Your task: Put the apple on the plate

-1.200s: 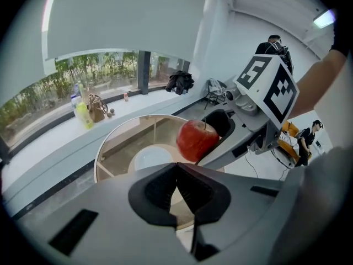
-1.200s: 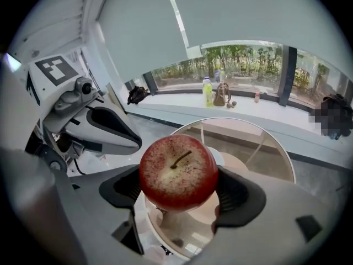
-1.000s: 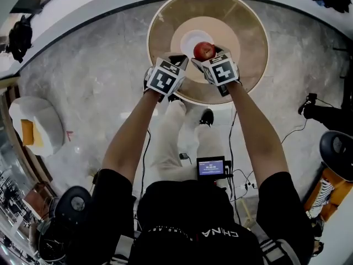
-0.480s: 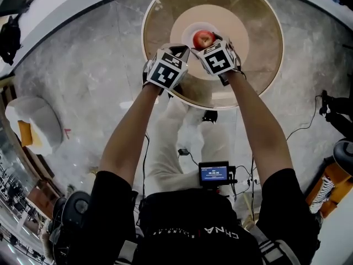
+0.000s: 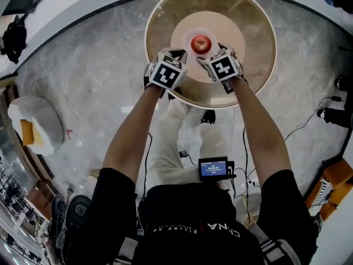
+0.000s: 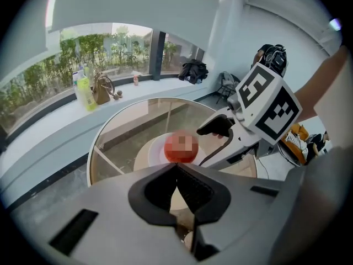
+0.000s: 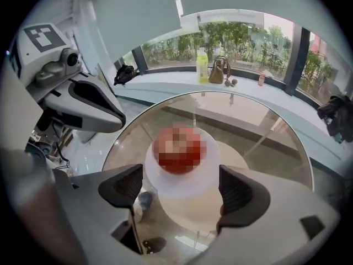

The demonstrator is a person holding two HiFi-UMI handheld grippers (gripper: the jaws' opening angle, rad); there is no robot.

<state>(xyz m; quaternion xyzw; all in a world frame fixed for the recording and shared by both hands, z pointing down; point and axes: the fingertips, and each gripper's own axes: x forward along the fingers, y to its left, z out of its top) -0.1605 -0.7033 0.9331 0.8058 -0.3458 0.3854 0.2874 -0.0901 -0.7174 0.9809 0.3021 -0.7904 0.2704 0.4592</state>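
Right gripper view: apple [image 7: 178,149] on plate [image 7: 208,173] beyond right gripper [image 7: 182,187], jaws spread; left gripper [image 6: 176,168] pressed together.

The apple [image 7: 177,148] is just a red smear in the 2 gripper views, its skin unreadable. The left gripper [image 6: 177,170] covers the near rim of the plate [image 6: 155,149]. The label on the yellow-green bottle [image 7: 202,65] by the window [image 7: 242,37] is too small to read.
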